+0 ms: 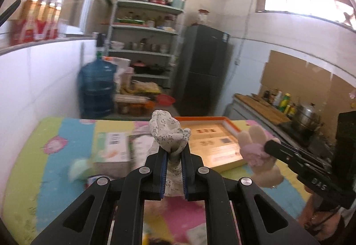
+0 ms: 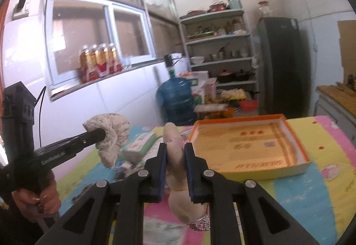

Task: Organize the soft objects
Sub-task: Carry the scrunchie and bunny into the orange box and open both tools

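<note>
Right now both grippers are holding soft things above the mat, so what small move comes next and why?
Probably carry the right gripper, shut on the beige plush toy, over the open orange-rimmed box and lower it. The box lies empty just beyond, and the left gripper holds the floral cloth bundle clear.
</note>
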Action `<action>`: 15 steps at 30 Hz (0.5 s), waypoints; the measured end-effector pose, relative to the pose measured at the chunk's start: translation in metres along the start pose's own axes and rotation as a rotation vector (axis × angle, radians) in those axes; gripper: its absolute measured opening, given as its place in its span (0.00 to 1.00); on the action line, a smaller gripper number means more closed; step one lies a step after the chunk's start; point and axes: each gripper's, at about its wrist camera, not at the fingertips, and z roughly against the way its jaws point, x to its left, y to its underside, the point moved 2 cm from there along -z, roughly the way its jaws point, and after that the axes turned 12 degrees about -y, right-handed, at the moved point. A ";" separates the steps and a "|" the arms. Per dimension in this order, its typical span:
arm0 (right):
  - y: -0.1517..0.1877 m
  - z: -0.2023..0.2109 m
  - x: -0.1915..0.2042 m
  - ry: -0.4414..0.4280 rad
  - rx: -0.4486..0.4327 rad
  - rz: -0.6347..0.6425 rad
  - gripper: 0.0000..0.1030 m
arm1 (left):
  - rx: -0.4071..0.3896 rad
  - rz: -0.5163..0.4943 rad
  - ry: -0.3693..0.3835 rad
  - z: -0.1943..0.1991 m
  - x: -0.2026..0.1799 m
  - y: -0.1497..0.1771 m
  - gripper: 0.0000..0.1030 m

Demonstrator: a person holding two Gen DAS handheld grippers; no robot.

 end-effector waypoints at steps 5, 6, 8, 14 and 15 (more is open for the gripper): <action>-0.012 0.009 -0.035 0.067 -0.028 0.004 0.16 | -0.002 -0.020 0.059 -0.020 -0.035 -0.015 0.11; -0.014 0.010 -0.043 0.079 -0.033 0.005 0.16 | 0.000 -0.023 0.069 -0.024 -0.041 -0.017 0.11; -0.017 0.009 -0.057 0.104 -0.035 0.006 0.16 | 0.012 -0.032 0.086 -0.039 -0.056 -0.024 0.11; -0.027 -0.010 -0.107 0.208 -0.001 -0.008 0.16 | 0.077 -0.066 0.100 -0.095 -0.091 -0.031 0.11; -0.027 -0.013 -0.112 0.215 0.007 -0.012 0.16 | 0.100 -0.070 0.109 -0.107 -0.097 -0.030 0.11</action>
